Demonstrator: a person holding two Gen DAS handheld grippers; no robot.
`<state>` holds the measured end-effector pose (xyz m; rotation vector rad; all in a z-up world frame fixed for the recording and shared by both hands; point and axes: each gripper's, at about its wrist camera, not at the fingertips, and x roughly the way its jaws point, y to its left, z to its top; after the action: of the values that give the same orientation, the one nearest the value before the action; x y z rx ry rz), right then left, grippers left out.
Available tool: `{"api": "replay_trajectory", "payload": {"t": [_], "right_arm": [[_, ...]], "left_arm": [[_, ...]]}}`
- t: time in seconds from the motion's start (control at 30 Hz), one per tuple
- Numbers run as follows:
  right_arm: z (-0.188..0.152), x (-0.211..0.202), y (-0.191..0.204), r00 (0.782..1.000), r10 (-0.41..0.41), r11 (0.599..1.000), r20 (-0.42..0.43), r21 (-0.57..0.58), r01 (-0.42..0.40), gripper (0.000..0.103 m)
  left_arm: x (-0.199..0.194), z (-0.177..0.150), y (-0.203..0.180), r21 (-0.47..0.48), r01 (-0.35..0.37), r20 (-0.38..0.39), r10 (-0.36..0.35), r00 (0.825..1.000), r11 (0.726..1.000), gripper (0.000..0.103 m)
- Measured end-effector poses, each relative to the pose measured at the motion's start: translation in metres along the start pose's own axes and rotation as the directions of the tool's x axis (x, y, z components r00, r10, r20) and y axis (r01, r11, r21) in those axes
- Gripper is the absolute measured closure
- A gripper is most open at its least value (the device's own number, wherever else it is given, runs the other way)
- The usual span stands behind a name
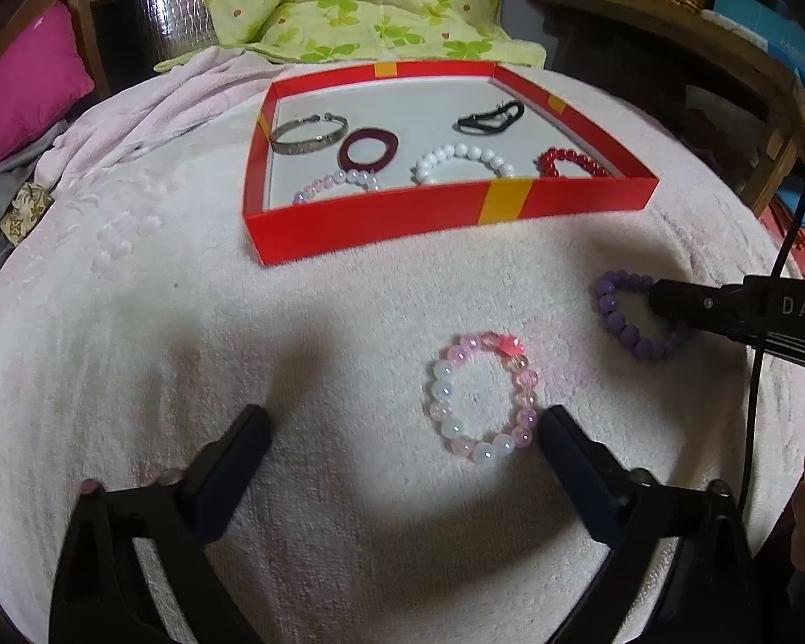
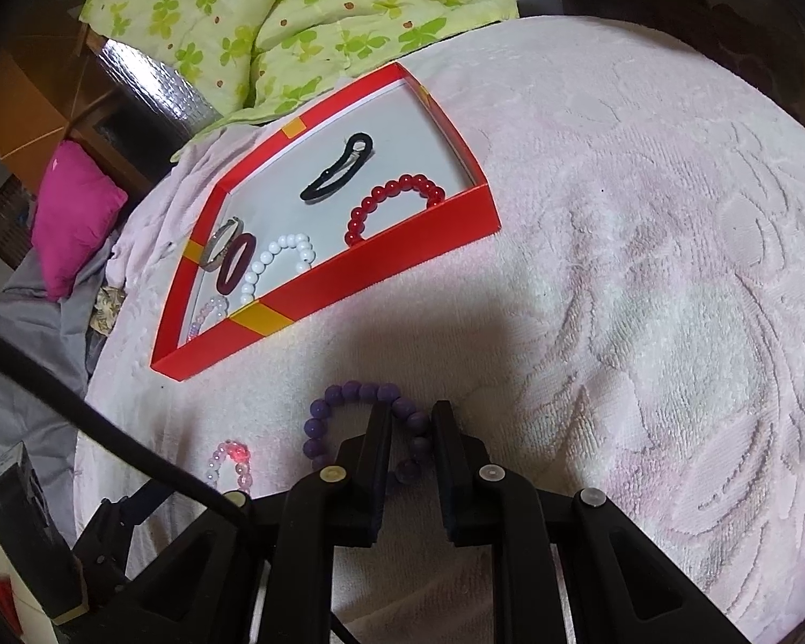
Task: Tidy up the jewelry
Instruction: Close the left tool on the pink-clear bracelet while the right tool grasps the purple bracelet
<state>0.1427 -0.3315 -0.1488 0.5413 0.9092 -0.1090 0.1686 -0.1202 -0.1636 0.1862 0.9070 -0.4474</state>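
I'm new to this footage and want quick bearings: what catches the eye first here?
A shallow red box sits on the pale pink blanket, already holding several bracelets and hair ties. In front of it, the right gripper is pinched on a purple bead bracelet. The open left gripper hovers by a pink and white bead bracelet.

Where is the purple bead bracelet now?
The purple bead bracelet lies on the pink towel, before the red tray, pinched by the right tool.

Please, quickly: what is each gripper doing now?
Left gripper: open, holding nothing; pink bracelet lies by its right finger.
Right gripper: closed on the purple bracelet.
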Motion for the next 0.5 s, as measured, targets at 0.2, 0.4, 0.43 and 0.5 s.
{"api": "replay_trajectory", "payload": {"t": [0.2, 0.4, 0.43, 0.5], "right_arm": [[0.001, -0.001, -0.001, 1.0, 0.014, 1.0, 0.008, 0.01, -0.014, 0.087], [0.002, -0.004, -0.009, 0.998, 0.065, 0.997, 0.011, 0.046, -0.065, 0.087], [0.003, -0.005, -0.011, 0.997, 0.078, 0.995, 0.011, 0.055, -0.079, 0.087], [0.003, -0.005, -0.013, 0.995, 0.102, 0.992, 0.012, 0.07, -0.103, 0.087]], "left_arm": [[-0.005, 0.002, 0.0, 0.023, 0.034, 0.04, -0.035, 0.999, 0.999, 0.044], [-0.009, 0.003, -0.004, 0.044, 0.083, 0.066, -0.086, 0.994, 0.996, 0.082], [-0.009, 0.002, -0.003, 0.041, 0.094, 0.068, -0.096, 0.993, 0.995, 0.087], [-0.011, 0.003, 0.001, 0.034, 0.111, 0.077, -0.113, 0.991, 0.993, 0.087]]}}
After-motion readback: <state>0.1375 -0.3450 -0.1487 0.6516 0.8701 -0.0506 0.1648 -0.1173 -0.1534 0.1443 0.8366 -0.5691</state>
